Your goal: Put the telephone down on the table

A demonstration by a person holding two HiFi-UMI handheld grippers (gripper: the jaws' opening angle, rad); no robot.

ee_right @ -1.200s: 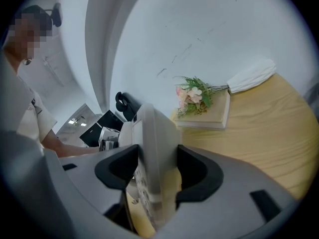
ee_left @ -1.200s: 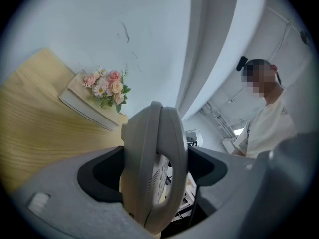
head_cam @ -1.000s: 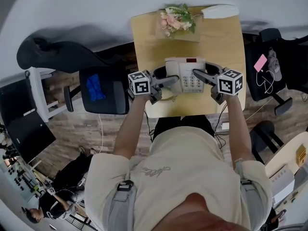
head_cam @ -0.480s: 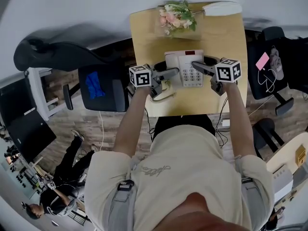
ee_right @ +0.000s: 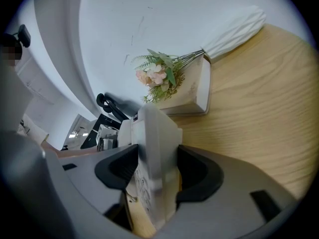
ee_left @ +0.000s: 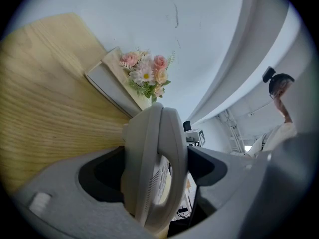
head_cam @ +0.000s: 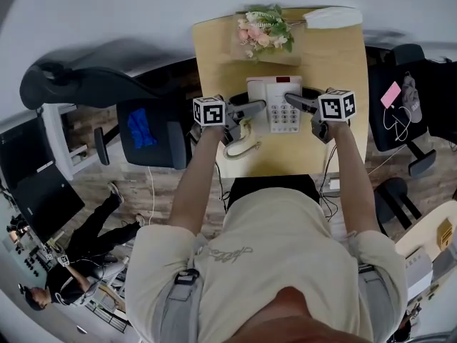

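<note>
The left tool [head_cam: 252, 108], clamped on the handset side, and the right tool [head_cam: 294, 101], clamped on the right edge, hold the white telephone [head_cam: 280, 104] over the tabletop [head_cam: 335, 56] middle — lower it level, release together once flat

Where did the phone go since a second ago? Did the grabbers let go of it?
The telephone went forward over the table, away from the person and toward the flowers. No letting go: the left gripper and the right gripper both still clamp it. The flowers stayed put.
</note>
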